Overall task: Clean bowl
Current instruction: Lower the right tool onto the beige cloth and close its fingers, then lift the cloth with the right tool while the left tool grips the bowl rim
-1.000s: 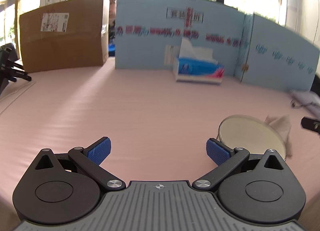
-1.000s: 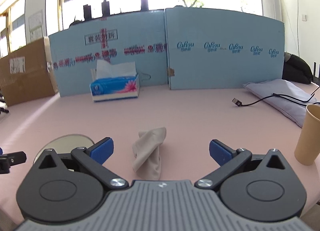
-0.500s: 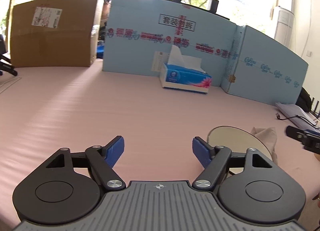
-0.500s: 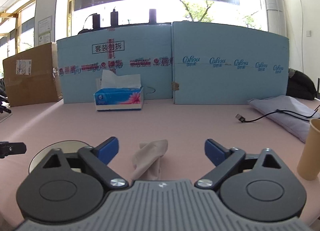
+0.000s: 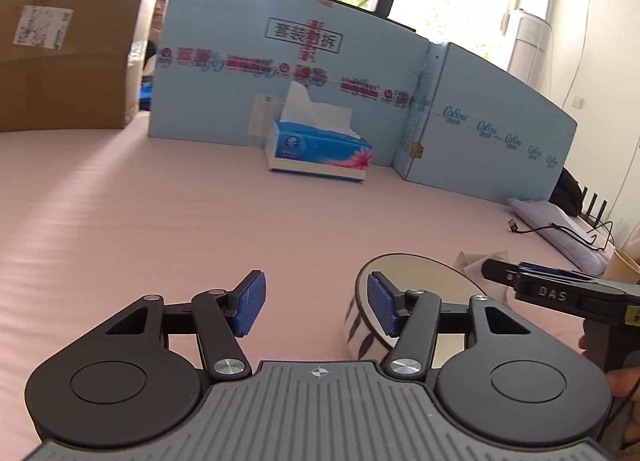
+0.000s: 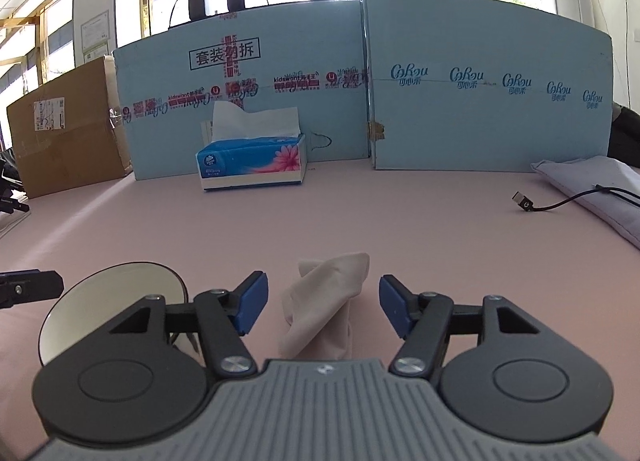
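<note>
The pink table (image 6: pixel 360 221) is holding everything. The bowl (image 5: pixel 416 277) is sitting just left of the cloth (image 6: pixel 324 301). The left gripper (image 5: pixel 316 303) is closing on nothing, beside the bowl's rim. The right gripper (image 6: pixel 320 303) is closing around the cloth, probably for wiping, not squeezing it yet.

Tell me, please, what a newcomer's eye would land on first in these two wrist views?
Probably the crumpled beige cloth on the pink table, lying between the closing jaws of the right gripper, not yet pinched. Next, the white bowl just left of the cloth, with the left gripper closing beside its rim. Behind stands a blue tissue box against pale blue panels.
</note>
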